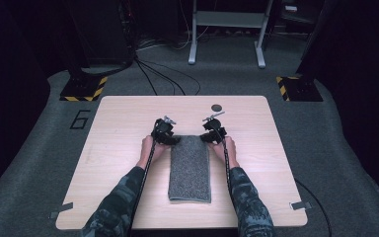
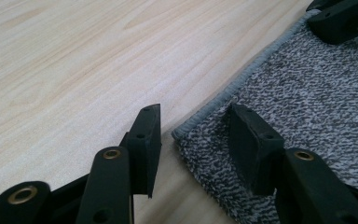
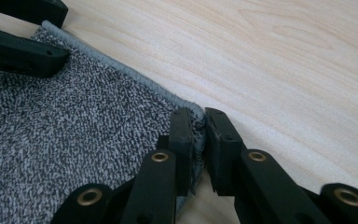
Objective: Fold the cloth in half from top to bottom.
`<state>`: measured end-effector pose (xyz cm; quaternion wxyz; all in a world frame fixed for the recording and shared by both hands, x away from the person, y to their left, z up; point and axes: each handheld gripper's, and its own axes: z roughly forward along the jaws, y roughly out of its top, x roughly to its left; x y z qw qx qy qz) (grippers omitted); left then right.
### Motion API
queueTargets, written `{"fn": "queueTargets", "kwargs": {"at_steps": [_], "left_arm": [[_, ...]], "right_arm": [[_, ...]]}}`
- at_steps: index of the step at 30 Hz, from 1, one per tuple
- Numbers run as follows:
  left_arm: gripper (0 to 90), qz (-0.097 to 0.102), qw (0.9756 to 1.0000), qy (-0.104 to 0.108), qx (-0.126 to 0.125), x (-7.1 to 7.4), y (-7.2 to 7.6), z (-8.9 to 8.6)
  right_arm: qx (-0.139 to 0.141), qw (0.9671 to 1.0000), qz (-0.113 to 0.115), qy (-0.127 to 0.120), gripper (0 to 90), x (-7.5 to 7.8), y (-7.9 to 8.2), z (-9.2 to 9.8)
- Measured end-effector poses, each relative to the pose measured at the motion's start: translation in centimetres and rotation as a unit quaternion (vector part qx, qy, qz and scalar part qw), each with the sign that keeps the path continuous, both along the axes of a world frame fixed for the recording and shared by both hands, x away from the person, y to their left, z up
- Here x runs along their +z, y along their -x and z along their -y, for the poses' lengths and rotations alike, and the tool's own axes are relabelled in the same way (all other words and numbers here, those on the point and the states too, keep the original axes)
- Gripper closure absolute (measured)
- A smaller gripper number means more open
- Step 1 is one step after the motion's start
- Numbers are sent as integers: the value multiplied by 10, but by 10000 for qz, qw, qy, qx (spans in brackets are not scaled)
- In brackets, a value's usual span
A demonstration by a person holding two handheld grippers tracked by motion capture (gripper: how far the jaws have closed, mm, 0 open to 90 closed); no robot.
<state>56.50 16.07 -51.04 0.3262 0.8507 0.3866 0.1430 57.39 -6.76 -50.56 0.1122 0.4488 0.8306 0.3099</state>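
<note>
A grey speckled folded towel [image 1: 190,168] lies lengthwise on the middle of the light wooden table [image 1: 123,118]. Both grippers are at its far end, one at each corner. My left gripper [image 1: 169,139] straddles the far left corner [image 2: 186,133]. One jaw stands over bare wood and the other rests on the cloth [image 2: 307,93], and a gap shows between them [image 2: 193,114], so it is open. My right gripper [image 1: 211,137] pinches the far right corner, its jaws [image 3: 199,116] pressed on the hemmed edge of the towel [image 3: 65,130]. Each gripper view shows the other gripper's jaws at the far corner.
A small dark round disc [image 1: 216,107] sits on the table beyond the right gripper. Stands with yellow-and-black striped bases [image 1: 84,89] [image 1: 298,88] flank the table's far corners. A grey metal frame [image 1: 227,29] and cables [image 1: 163,74] lie on the carpet behind.
</note>
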Motion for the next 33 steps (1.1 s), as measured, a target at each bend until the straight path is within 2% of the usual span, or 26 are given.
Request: {"fn": "queueTargets", "kwargs": {"at_steps": [8, 15, 19, 22, 25, 28, 33], "left_arm": [[675, -34, 10000, 17, -52, 1, 2, 3], [806, -149, 9998, 138, -46, 1, 2, 4], [837, -93, 9999, 38, -73, 3, 6, 6], [843, -31, 9999, 60, -89, 5, 7, 4], [843, 82, 9996, 253, -117, 11, 9, -1], [842, 248, 9990, 335, -169, 19, 14, -2], [842, 531, 9978, 341, -191, 33, 19, -1]], "right_arm": [[33, 9996, 0, -286, 853, -4, 0, 7], [-36, 9999, -44, -107, 867, -1, 0, 1], [-98, 9999, -11, 108, 871, 2, 1, -5], [-106, 9999, 60, 22, 872, 3, 3, -3], [-44, 9999, 166, -23, 872, 8, 6, 0], [-18, 9994, 321, -138, 872, 18, 10, 3], [-1, 9981, 558, -247, 872, 37, 18, 7]]}}
